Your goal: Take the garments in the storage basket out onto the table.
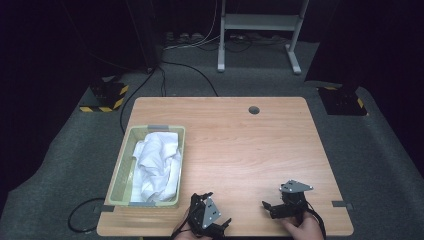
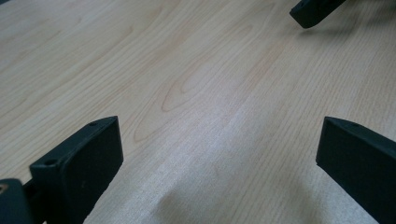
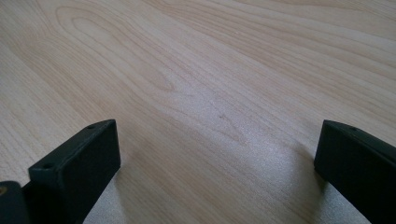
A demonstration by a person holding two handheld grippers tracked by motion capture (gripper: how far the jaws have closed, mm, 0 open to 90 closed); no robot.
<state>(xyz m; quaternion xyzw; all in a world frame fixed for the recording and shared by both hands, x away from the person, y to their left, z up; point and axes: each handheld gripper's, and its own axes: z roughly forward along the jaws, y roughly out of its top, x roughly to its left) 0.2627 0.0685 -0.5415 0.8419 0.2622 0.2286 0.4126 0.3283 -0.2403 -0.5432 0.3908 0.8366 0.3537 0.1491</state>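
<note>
Near the front edge of the wooden table (image 1: pixel 240 145) a person's hands hold both grippers low over the wood. My left gripper (image 1: pixel 217 207) sits front centre. Its black jaws stand wide apart over bare wood in the left gripper view (image 2: pixel 218 140), with nothing between them. My right gripper (image 1: pixel 274 199) is a little to its right, under a grey three-cornered plate. Its jaws are also spread wide over bare wood in the right gripper view (image 3: pixel 217 140). One jaw tip of the right gripper (image 2: pixel 310 11) shows at the top right of the left gripper view.
A pale green basket (image 1: pixel 118 175) stands on the table's left side with crumpled white cloth (image 1: pixel 157 165) in it. A round cable hole (image 1: pixel 254 109) lies near the far edge. Beyond the table are grey carpet, cables and a metal stand (image 1: pixel 260 22).
</note>
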